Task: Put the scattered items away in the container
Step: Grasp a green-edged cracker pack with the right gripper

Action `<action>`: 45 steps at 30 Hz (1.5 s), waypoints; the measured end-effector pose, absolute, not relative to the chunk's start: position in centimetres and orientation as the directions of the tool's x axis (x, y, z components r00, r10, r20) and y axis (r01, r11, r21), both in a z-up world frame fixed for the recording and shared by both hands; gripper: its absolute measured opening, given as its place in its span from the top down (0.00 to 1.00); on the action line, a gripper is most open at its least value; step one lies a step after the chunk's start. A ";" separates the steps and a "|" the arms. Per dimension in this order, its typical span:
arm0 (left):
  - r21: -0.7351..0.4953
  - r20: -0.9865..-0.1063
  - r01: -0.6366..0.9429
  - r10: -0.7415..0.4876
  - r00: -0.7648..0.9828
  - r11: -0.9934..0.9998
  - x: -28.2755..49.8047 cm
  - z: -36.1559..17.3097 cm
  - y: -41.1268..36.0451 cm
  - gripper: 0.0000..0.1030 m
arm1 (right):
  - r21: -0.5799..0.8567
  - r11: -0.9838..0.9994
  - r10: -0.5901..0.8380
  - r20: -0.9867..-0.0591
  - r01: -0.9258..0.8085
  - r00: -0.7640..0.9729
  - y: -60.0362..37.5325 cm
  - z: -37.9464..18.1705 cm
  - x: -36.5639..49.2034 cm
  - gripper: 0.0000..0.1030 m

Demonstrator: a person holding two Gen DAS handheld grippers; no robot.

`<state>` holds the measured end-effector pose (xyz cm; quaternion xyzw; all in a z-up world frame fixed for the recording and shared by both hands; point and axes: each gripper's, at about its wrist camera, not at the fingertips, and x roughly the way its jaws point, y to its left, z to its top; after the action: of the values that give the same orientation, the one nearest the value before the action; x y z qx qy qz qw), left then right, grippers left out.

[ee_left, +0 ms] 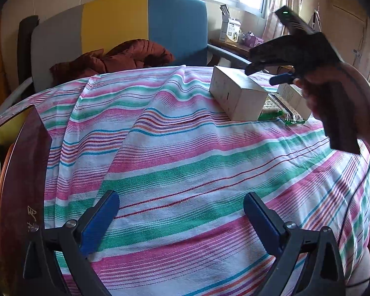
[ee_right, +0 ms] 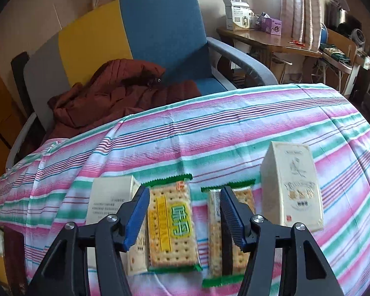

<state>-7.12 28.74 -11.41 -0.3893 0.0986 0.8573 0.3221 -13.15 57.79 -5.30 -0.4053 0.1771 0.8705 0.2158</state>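
In the right wrist view, my right gripper (ee_right: 185, 190) hangs open over a green-edged cracker pack (ee_right: 171, 227) lying flat on the striped cloth (ee_right: 209, 128). Its pads do not press on the pack. A second cracker pack (ee_right: 213, 224) lies partly behind the right finger. Cream cartons stand on either side, one on the left (ee_right: 111, 197) and one on the right (ee_right: 293, 185). My left gripper (ee_left: 181, 195) is wide open over bare cloth with nothing between its fingers. The dark red container (ee_left: 24, 172) sits at the left table edge. A hand holds the right gripper (ee_left: 266, 74) above a white carton (ee_left: 236, 93).
Behind the table stands an armchair (ee_right: 160, 24) with a grey, yellow and blue back, and a rust-red jacket (ee_right: 120, 88) is heaped on its seat. A wooden side table (ee_right: 266, 42) with small boxes stands by the window. The cloth (ee_left: 185, 135) lies in folds.
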 end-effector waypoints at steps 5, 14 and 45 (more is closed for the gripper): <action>-0.109 -0.719 -0.630 0.498 -0.484 -0.769 -7.4 -11.5 28.5 0.01 | 0.052 -0.851 0.248 -0.838 -0.522 -0.487 58.9 -7.3 -16.6 0.41; -0.117 -0.713 -0.630 0.507 -0.485 -0.768 -7.3 -11.4 28.4 0.01 | 0.171 -0.836 0.143 -0.849 -0.521 -0.509 58.1 -9.4 -11.6 0.41; -0.043 -0.697 -0.704 0.526 -0.488 -0.709 -0.7 -11.2 25.6 0.01 | 0.309 -0.682 0.261 -0.744 -0.663 -0.615 57.7 -5.7 9.4 0.33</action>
<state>-0.70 25.59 -11.21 -0.3555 0.1252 0.8533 0.3602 9.39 57.70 -5.73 -0.3445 0.2919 0.8499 0.2717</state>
